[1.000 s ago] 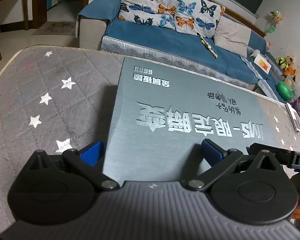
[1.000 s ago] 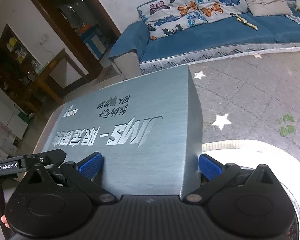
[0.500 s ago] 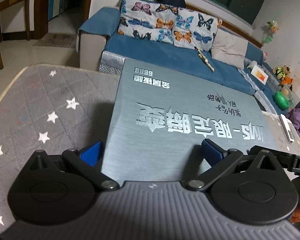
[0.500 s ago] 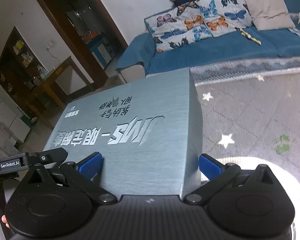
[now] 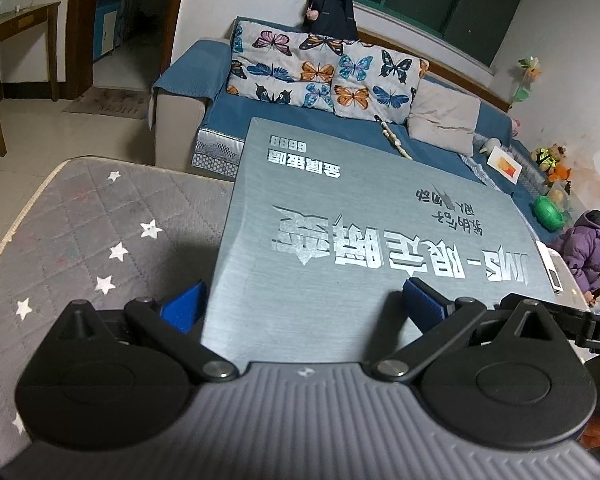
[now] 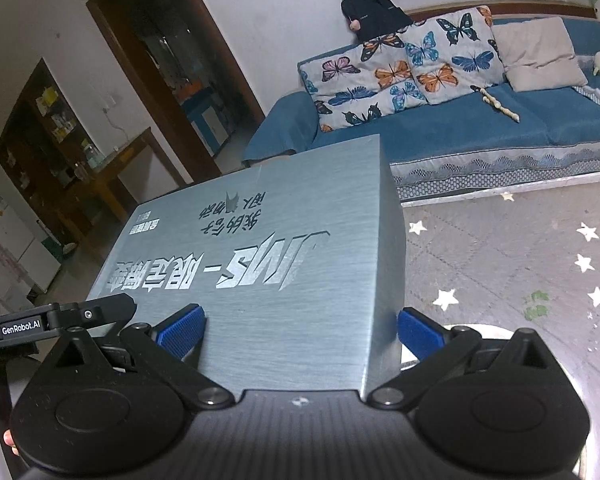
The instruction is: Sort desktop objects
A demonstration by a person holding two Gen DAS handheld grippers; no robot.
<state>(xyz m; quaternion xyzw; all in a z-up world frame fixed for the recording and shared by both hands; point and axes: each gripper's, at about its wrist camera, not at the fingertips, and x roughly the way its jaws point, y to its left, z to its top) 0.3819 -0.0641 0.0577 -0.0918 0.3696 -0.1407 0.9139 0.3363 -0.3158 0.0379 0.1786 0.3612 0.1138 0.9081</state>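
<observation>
The left wrist view shows what the right one misses: a person in a purple jacket (image 5: 590, 246) crouched at the far right beside a green ball (image 5: 548, 213) and soft toys, a white remote-like object (image 5: 553, 272) lying just beyond the box's right end, and a wooden desk (image 5: 18, 26) at the far left. The right wrist view alone shows a dark shelf unit (image 6: 48, 136) and a brown doorway (image 6: 168, 68) on its left, and a bright round patch on the star-printed grey tabletop (image 6: 548, 248) beside its right finger. Both views share the blue sofa (image 5: 284, 124) with butterfly cushions (image 5: 324, 70). The silver box (image 5: 364, 240) with mirrored silver lettering sits between the two grippers, raised above the tabletop, its near edge running under both cameras. The left gripper (image 5: 306, 308) is spread wide across the box's left end: its left blue pad (image 5: 182, 306) lies against the box's left side and its right pad (image 5: 424, 306) rests on the top face. The right gripper (image 6: 300, 330) is likewise wide open around the box's right end, left pad (image 6: 180, 330) on the top face and right pad (image 6: 418, 334) against the right side wall. Whether either pair actually presses firmly, I cannot tell.
</observation>
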